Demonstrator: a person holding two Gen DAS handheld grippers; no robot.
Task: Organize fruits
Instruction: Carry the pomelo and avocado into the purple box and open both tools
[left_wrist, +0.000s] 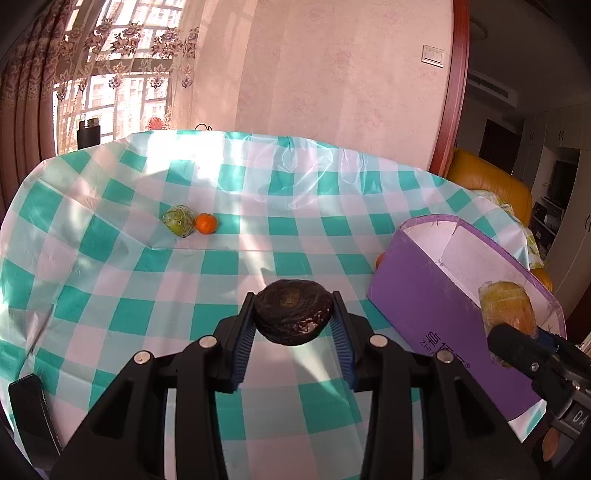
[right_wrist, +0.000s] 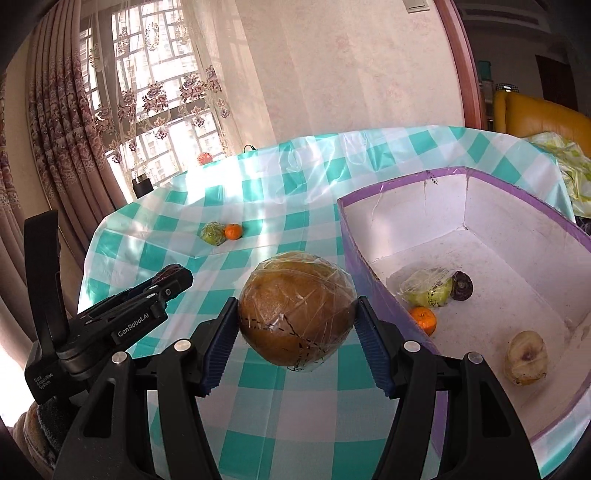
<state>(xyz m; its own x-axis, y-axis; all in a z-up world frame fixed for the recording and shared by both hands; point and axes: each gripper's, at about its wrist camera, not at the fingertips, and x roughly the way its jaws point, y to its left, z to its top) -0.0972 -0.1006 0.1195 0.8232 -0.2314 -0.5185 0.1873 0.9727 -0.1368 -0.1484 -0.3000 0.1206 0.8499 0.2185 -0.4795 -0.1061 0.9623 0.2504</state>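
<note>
From the left wrist, the left gripper (left_wrist: 293, 314) clamps a dark wrinkled fruit (left_wrist: 291, 312) above the checked tabletop (left_wrist: 110, 258), and the purple box (left_wrist: 436, 306) lies off to its right. From the right wrist, the right gripper (right_wrist: 297, 317) holds a plastic-wrapped brown fruit (right_wrist: 297, 314), tilted downward, just left of the box's near wall (right_wrist: 373, 291); this hand is nearer the box.

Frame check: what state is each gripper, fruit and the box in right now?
Left gripper: shut on the dark fruit, held above the table.
Right gripper: shut on the wrapped brown fruit, lifted beside the box.
Purple box: open, holding four fruits.
Wrapped green fruit: on the tablecloth, untouched.
Small orange: on the tablecloth next to the green fruit.
</note>
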